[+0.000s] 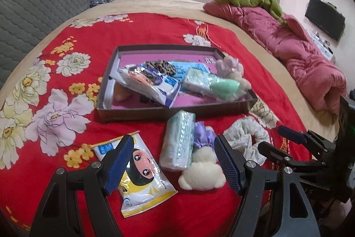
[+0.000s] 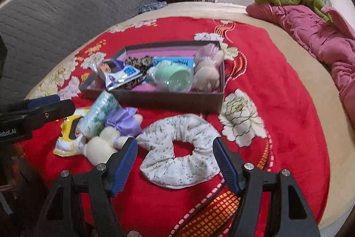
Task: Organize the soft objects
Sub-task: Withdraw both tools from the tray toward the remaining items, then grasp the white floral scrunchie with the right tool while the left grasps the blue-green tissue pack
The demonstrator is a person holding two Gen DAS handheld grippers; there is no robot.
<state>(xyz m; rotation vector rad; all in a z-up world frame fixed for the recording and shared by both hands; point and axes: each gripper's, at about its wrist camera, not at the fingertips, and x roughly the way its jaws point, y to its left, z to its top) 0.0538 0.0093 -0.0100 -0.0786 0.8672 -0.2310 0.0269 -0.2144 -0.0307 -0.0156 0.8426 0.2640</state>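
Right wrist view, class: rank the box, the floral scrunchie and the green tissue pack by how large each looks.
1. box
2. floral scrunchie, though it lies nearer the camera, so it is flattered
3. green tissue pack, partly hidden behind the plush toy

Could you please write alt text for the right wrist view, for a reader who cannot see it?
The open right gripper frames a floral scrunchie on a red blanket. Behind sits a shallow box of soft items; at left lie a plush toy and tissue pack.
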